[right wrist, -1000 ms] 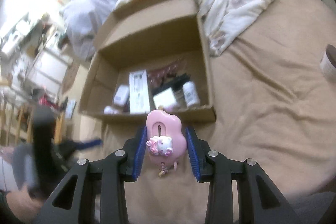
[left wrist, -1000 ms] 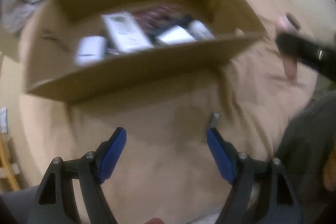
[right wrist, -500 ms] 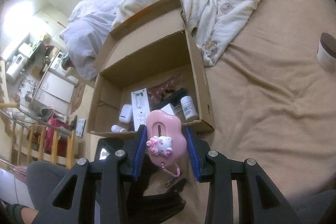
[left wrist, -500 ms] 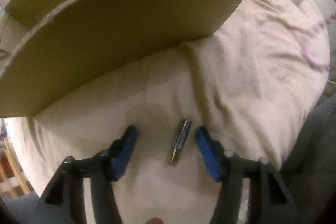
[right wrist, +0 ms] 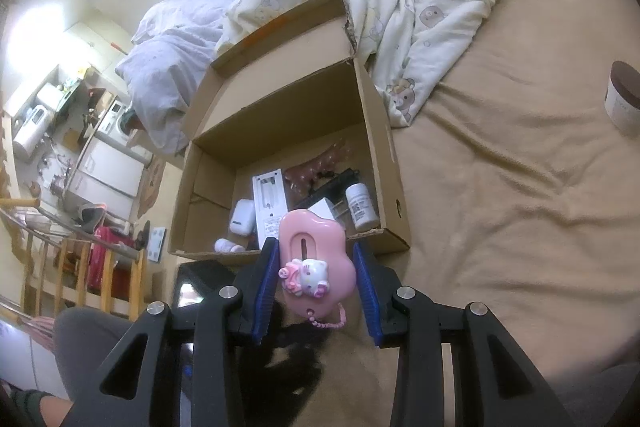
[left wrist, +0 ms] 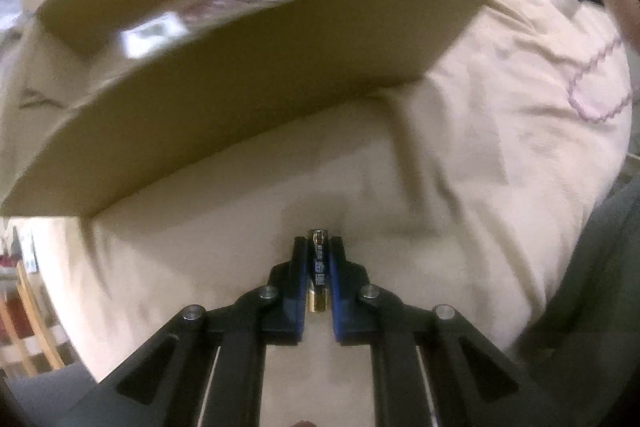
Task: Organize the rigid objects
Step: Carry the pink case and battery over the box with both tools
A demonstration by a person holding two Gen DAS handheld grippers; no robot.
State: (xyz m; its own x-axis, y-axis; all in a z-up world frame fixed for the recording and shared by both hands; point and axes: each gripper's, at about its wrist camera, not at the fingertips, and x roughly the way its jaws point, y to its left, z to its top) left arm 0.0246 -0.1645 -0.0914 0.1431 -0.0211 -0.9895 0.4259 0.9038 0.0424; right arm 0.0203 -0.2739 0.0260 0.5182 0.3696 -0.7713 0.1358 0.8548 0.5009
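Left gripper [left wrist: 319, 259]: points down at the tan bedcover [left wrist: 460, 167], blue pads clamped on a small battery [left wrist: 319, 269].
Battery: upright between the pads, gold end nearest the camera, on or just above the cover; contact is hard to tell.
Right gripper [right wrist: 316, 277]: fingers pressed on a pink cloud-shaped case [right wrist: 314, 251] with a cat charm.
Cardboard box [right wrist: 394, 187]: open, just beyond both grippers, holding a white bottle [right wrist: 361, 207] and white boxes.
Jar [right wrist: 622, 99]: far right on the cover.
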